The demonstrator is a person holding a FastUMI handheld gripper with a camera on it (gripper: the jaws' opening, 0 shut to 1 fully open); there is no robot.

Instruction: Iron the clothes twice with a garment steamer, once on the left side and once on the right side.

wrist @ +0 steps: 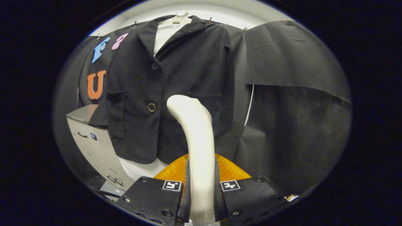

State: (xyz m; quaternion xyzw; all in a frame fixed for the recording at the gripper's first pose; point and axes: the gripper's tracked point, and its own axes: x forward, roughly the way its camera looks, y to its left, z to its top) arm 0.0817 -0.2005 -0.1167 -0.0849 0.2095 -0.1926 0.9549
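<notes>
Gripper view — gripper [201, 185] (clamped) around steamer [196, 141]

A black cloth wall [292, 103] hangs as the backdrop, pinned along its top with small clips [245, 29]. A pale cabinet [94, 147] with a dark handle and a small button on its front stands low beside it. A thin white cord [250, 106] runs down the cloth.

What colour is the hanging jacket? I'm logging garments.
Black, seen in the gripper view: the jacket hangs beyond the tongs, which grip the steamer handle.
</notes>
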